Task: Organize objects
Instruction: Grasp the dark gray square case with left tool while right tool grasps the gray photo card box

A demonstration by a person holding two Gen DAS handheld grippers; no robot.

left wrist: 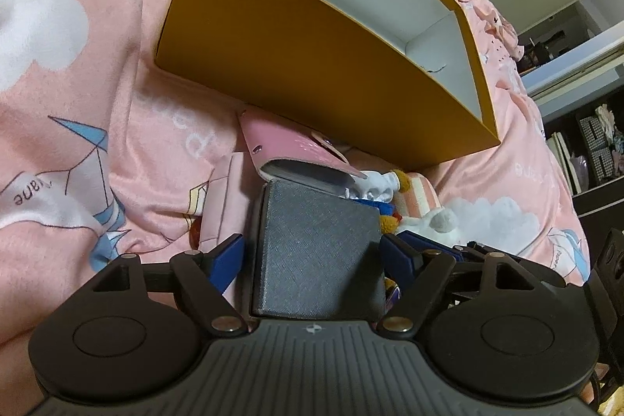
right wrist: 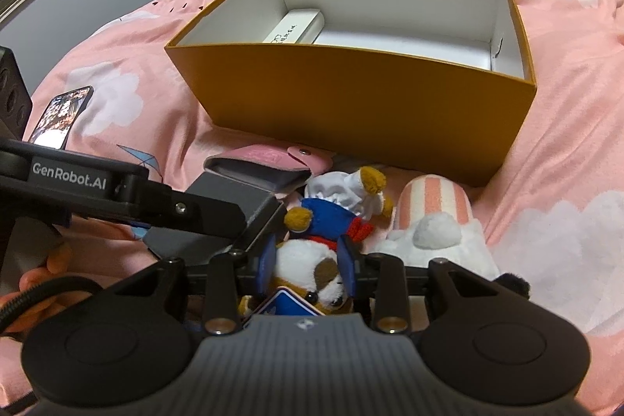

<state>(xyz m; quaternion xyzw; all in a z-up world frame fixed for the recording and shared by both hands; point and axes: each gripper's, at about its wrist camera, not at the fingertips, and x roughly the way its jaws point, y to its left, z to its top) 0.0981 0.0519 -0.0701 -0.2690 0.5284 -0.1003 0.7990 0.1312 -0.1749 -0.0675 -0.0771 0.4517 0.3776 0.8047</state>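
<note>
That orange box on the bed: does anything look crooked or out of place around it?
Yes. The orange box sits tilted on the rumpled pink bedspread, its near bottom edge resting over a pink wallet. Inside lies only a white case; toys remain heaped outside.

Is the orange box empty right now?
No. The orange box is open-topped and holds one white case against its left wall.

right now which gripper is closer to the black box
Left. The left gripper straddles the black box, its jaws either side and not clearly pressing. The right gripper sits beside the box, closed on the plush dog.
</note>
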